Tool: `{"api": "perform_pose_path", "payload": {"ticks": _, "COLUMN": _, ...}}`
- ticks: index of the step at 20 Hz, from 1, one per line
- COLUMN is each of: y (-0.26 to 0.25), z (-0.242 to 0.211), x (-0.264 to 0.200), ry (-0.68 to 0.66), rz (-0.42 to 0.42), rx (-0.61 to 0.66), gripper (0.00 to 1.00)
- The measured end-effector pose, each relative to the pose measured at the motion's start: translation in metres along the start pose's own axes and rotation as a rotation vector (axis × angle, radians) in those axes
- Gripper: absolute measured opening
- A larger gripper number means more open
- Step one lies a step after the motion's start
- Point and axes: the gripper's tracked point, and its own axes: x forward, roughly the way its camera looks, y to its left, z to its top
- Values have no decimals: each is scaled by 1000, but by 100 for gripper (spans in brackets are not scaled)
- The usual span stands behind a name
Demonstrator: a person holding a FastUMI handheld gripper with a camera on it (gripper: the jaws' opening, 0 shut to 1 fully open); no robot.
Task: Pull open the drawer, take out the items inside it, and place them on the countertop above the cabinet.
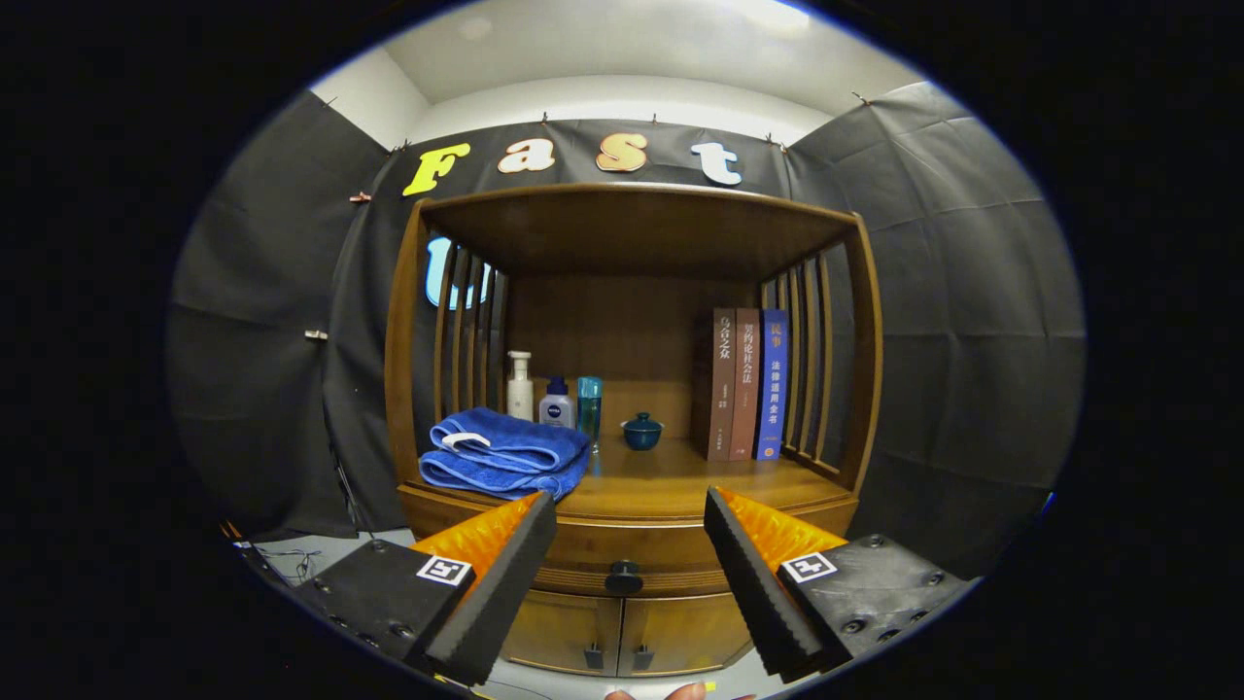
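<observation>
A wooden cabinet stands ahead of me with a shut drawer [632,544] under its countertop [671,486]. The drawer's dark round knob [623,577] lies between my fingers and a little beyond their tips. My gripper [630,515] is open, its two fingers wide apart with nothing held. What is inside the drawer is hidden.
On the countertop lie a folded blue towel [505,452] at the left, three bottles [557,401] behind it, a small teal lidded pot [642,431] and three upright books [746,384] at the right. Slatted sides and a top board enclose the shelf. Two small doors [622,632] sit under the drawer.
</observation>
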Motion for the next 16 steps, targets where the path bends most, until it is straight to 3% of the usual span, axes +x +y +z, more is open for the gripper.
{"api": "perform_pose_path", "payload": {"ticks": 9, "y": 5, "z": -132, "x": 78, "ry": 228, "rz": -1, "rx": 46, "gripper": 99}}
{"api": "perform_pose_path", "payload": {"ticks": 13, "y": 3, "z": -167, "x": 100, "ry": 300, "rz": -8, "rx": 70, "gripper": 97}}
{"api": "perform_pose_path", "payload": {"ticks": 16, "y": -1, "z": -177, "x": 108, "ry": 310, "rz": -20, "rx": 82, "gripper": 53}}
